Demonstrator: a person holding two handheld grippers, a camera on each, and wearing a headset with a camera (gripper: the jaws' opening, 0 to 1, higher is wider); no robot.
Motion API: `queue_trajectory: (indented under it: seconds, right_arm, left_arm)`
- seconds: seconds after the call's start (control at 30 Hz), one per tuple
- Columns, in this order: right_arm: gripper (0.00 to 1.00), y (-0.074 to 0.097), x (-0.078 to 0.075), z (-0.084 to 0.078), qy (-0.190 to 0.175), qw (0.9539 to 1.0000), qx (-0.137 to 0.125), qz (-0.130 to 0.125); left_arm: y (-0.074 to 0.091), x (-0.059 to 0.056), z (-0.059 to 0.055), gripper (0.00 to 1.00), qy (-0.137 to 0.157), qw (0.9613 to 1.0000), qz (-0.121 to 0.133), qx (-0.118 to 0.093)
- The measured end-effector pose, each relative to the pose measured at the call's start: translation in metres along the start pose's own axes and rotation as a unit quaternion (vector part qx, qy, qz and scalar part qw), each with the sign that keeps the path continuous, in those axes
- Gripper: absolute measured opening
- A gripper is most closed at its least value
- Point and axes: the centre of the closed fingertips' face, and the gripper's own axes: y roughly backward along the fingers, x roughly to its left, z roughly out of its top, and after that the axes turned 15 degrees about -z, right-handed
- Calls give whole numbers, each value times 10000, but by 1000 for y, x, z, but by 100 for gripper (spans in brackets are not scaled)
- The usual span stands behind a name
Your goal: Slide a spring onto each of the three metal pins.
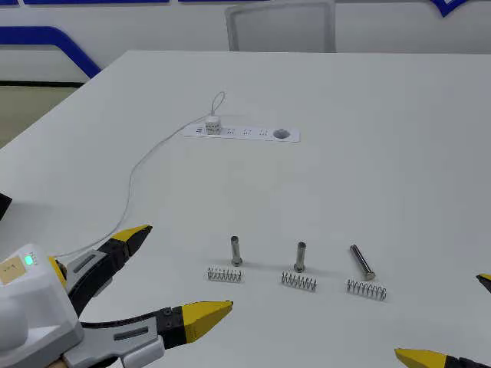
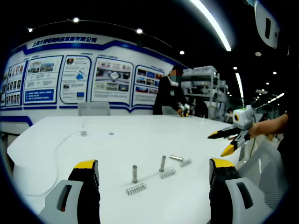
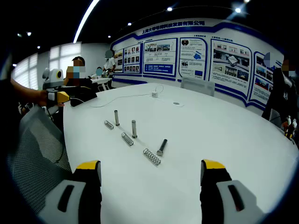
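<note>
Three metal pins stand in a row on the white table point(image 1: 368, 153). The left pin point(image 1: 235, 251) and the middle pin point(image 1: 300, 257) are upright. The right pin point(image 1: 361, 261) lies on its side. A spring lies just in front of each: left spring point(image 1: 224, 274), middle spring point(image 1: 298, 282), right spring point(image 1: 365, 289). My left gripper point(image 1: 184, 270) is open at the lower left, its yellow tips short of the left spring. My right gripper point(image 1: 445, 317) is open at the lower right corner, off to the right of the right spring. Both hold nothing.
A white power strip point(image 1: 242, 132) with a plug and a thin cable point(image 1: 130, 184) lies farther back on the table. A grey chair point(image 1: 280, 27) stands at the far edge. A mesh chair point(image 3: 37, 154) is by the near edge. People stand in the background.
</note>
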Motion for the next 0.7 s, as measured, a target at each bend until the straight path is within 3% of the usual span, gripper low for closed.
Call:
queue_trajectory:
  seconds: [0.23, 0.3, 0.37, 0.7]
  right_arm:
    - [89, 2, 3, 6, -40, 9999, -106, 22]
    - [86, 3, 4, 6, -144, 9999, -25, 58]
    - [86, 2, 2, 10, -41, 9999, -141, -23]
    - [86, 2, 3, 15, -59, 9999, -117, 25]
  left_arm:
    - [2, 2, 0, 100, 74, 10000, 33, -37]
    - [2, 2, 0, 100, 83, 10000, 28, -35]
    - [2, 2, 0, 100, 94, 9999, 28, -46]
    - [2, 2, -3, 100, 161, 9999, 38, 22]
